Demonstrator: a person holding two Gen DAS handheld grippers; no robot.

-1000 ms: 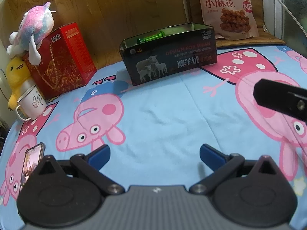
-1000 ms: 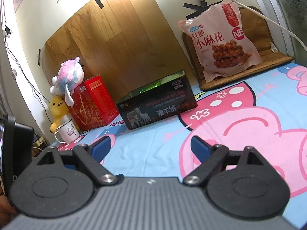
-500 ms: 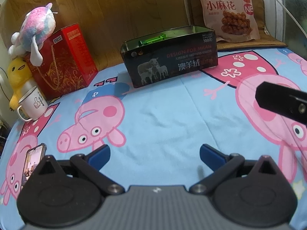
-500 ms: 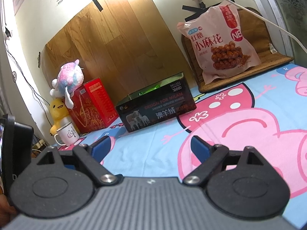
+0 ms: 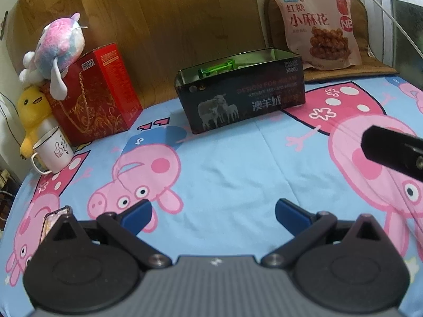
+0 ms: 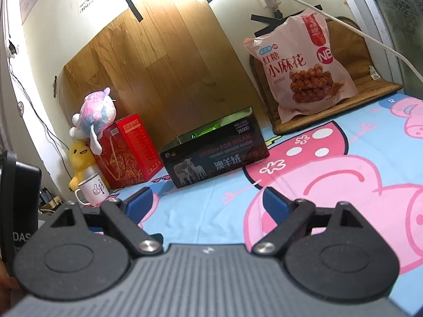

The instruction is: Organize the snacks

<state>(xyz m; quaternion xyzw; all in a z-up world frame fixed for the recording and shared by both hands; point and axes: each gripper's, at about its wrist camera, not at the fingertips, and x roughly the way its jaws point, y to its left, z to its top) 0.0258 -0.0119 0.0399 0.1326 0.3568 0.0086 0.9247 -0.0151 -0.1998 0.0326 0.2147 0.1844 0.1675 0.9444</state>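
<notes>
On the bed's cartoon-pig sheet (image 5: 227, 174), the black tin box (image 5: 246, 100) is my landmark. Left of it stand a white mug (image 5: 53, 150), a yellow duck plush (image 5: 33, 113) and a red carton (image 5: 97, 97) with a pink plush (image 5: 56, 50) on top. A green item (image 5: 216, 69) lies inside the box. Behind it to the right, the pink snack bag (image 5: 314, 23) leans upright. Well in front of the box, the left hand-held gripper (image 5: 212, 212) and the right hand-held gripper (image 6: 207, 203) both hang spread wide, empty.
</notes>
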